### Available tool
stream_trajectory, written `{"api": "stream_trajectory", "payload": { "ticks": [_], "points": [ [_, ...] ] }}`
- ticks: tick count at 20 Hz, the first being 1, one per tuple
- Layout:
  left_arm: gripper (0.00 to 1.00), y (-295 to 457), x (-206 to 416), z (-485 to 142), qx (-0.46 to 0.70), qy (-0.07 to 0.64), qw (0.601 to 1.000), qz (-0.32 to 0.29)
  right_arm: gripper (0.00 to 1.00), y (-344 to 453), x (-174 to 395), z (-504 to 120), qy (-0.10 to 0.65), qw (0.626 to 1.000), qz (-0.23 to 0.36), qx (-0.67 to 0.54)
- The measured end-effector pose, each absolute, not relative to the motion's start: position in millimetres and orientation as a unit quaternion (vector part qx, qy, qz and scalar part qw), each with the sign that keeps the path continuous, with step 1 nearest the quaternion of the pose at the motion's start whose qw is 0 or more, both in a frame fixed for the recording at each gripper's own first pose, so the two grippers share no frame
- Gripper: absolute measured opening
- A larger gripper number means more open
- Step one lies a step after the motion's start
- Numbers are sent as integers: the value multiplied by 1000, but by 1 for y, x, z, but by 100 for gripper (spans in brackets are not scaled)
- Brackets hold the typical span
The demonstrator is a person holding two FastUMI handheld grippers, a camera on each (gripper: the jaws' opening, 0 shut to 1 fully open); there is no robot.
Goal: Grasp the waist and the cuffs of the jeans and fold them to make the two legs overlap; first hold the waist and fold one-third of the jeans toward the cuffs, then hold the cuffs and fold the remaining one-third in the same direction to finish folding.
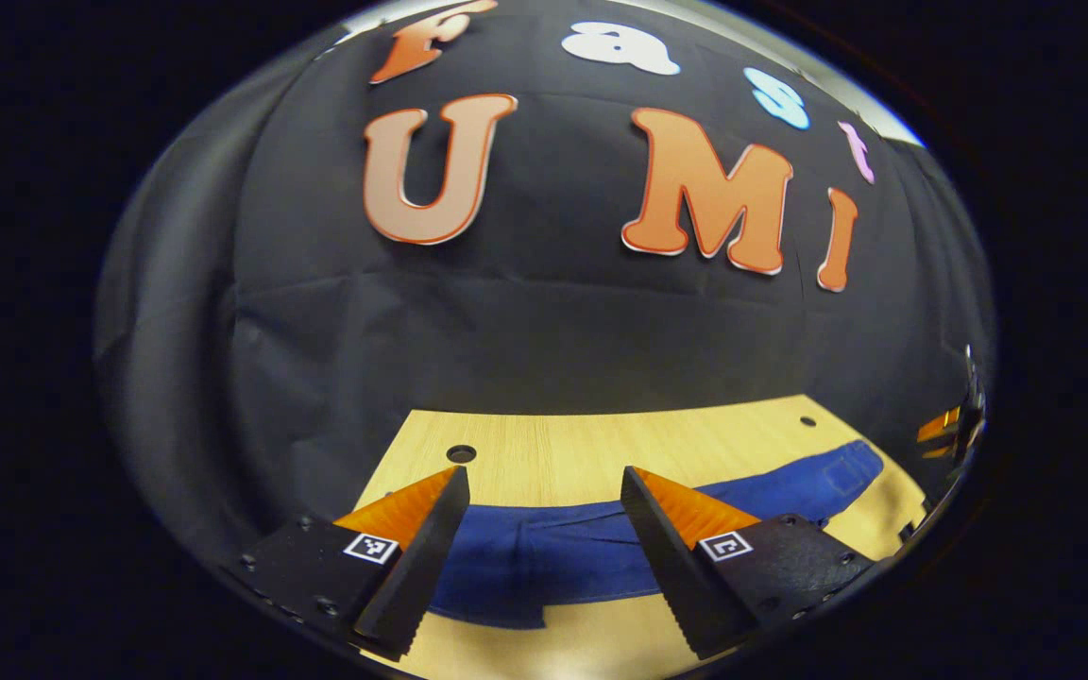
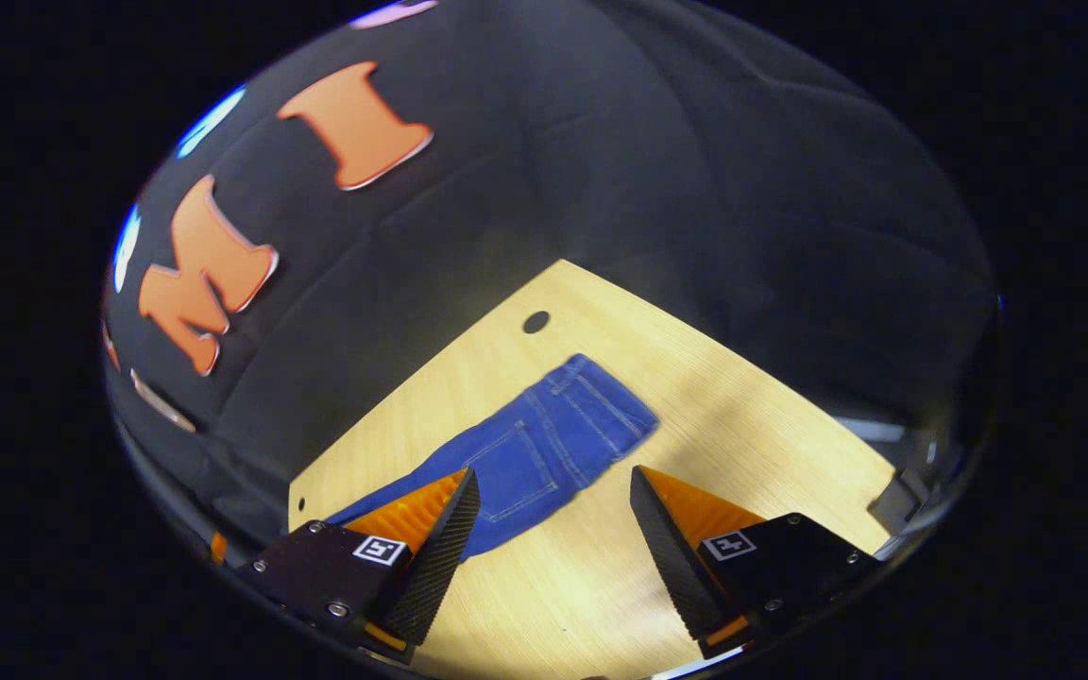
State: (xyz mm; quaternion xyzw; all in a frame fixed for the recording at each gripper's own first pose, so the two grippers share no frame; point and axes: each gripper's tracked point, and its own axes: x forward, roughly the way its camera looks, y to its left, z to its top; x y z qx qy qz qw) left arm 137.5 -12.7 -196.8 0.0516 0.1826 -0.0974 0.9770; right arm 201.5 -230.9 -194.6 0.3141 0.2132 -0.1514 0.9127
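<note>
Blue jeans [image 2: 544,444] flat, wooden table [image 2: 742,425]

Blue jeans [image 2: 544,444] are seen spread flat along a wooden table [image 2: 742,416] — bare wood is left on every side of them. The table's far edges are hemmed by the booth's black cloth wall [image 1: 544,321] — close behind the jeans in the left gripper view.
</note>
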Motion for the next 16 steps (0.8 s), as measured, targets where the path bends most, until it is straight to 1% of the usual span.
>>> {"api": "stream_trajectory", "payload": {
  "ticks": [2,3,5,10,14,16],
  "points": [
    [100,-10,118,-198,46,186,978,-79,98,-258,206,-221,224,892,-179,348],
    [100,-4,109,-199,50,190,979,-62,98,-268,213,-232,226,884,-184,366],
    [100,-7,98,-193,46,186,980,-51,98,-278,231,-248,227,869,-181,401],
    [100,-18,86,-183,55,183,981,-29,98,-286,280,-268,232,858,-178,423],
    [100,-24,81,-177,62,179,982,-24,98,-283,300,-285,242,851,-184,429],
    [100,-20,80,-174,54,178,982,-15,98,-276,316,-280,229,849,-180,441]
  ]
}}
